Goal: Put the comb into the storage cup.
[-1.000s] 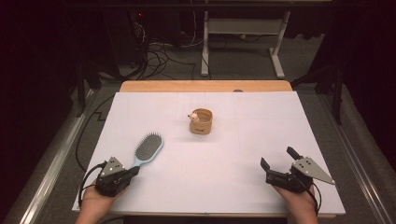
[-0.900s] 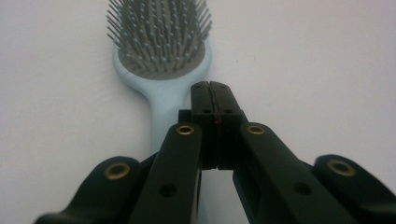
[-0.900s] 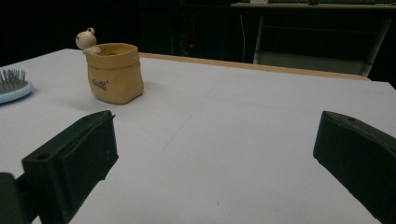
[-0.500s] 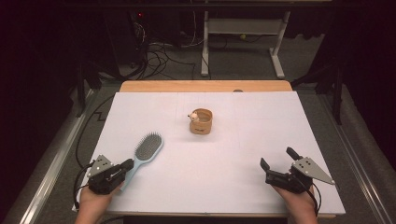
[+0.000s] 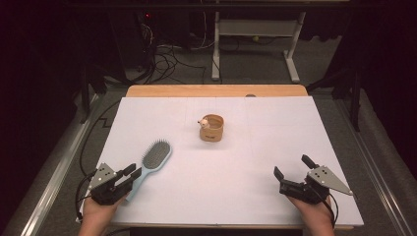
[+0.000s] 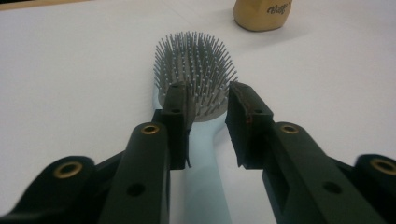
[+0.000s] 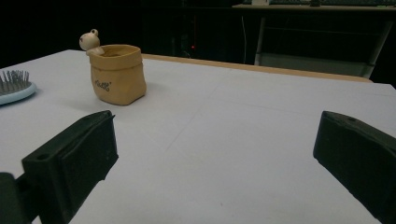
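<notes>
Both grippers, left (image 5: 129,173) and right (image 5: 294,165), are black, each with two blocky jaws, brass-ringed screw holes, a grey three-cornered top plate and a trailing black cable.

High view looks down overhead; gripper views skim the table (image 5: 246,162), sharing the brush (image 6: 196,74).

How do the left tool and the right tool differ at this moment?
The left tool straddles the hairbrush handle, its jaws, just opening, a narrow gap apart and off the handle; the right tool stands wide open over bare table, holding nothing. Both sit low at the near edge.
</notes>
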